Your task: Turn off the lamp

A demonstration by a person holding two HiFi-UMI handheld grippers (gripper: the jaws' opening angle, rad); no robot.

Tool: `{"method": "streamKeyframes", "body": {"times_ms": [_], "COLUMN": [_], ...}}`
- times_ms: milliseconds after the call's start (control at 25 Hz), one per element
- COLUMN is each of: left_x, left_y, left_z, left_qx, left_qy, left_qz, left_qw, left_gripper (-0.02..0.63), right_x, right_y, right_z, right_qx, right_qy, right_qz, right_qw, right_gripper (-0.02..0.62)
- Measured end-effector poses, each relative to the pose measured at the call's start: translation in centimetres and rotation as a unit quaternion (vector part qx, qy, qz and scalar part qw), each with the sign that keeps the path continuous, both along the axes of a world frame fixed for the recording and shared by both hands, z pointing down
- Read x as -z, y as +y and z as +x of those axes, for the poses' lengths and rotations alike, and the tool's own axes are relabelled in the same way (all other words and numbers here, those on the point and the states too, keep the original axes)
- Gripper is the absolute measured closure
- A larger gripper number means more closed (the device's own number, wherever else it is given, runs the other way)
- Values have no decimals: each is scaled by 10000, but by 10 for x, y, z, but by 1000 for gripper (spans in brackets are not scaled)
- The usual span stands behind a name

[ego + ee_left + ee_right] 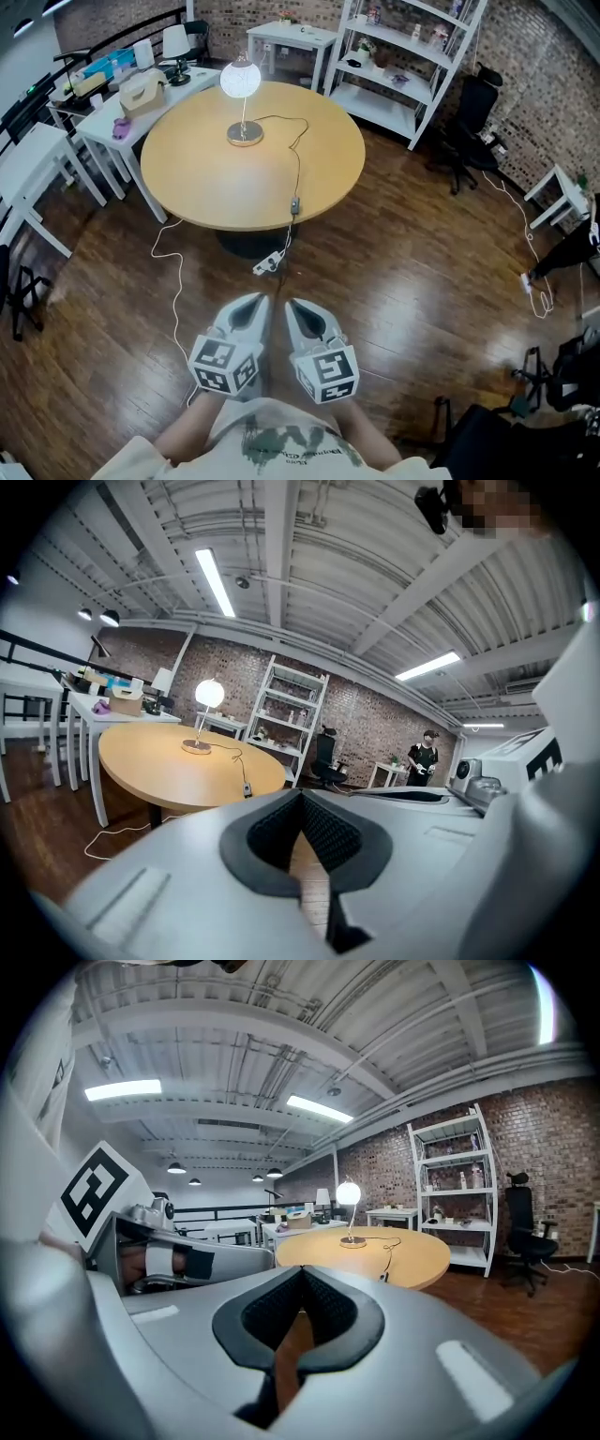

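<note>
Hovering closed, left tongs (pixel 255 306) and right tongs (pixel 298 310) face the lit lamp (pixel 240 81).

Head view looks steeply down from afar, while both gripper views look level from low, all 3 sharing the round desk (pixel 187 169) and lamp (pixel 240 81).
</note>
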State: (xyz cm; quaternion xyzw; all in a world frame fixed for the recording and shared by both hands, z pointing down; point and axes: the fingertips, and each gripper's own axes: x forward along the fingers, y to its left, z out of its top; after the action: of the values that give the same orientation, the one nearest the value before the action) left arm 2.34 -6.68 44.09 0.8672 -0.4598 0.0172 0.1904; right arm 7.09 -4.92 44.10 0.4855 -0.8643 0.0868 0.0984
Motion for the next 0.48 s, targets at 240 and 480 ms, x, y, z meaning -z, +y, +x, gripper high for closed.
{"method": "streamKeyframes", "body": {"times_ms": [240, 480], "left_x": [-4, -3], "left_y": [-75, -132], "left_z": [-20, -37], "left_qx": [-211, -388], "left_qy": [135, 192], "left_qz": [-51, -64], "left_qw": [9997, 9990], "left_gripper": [607, 607], "right_x": [-6, -5], "right_y": [-73, -133], "right_z": [-19, -41], "right_qx": [-296, -456], "right_qy": [85, 151], "right_qz": [-102, -158], "right_qw": [9995, 9987], "right_gripper": [595, 595]}}
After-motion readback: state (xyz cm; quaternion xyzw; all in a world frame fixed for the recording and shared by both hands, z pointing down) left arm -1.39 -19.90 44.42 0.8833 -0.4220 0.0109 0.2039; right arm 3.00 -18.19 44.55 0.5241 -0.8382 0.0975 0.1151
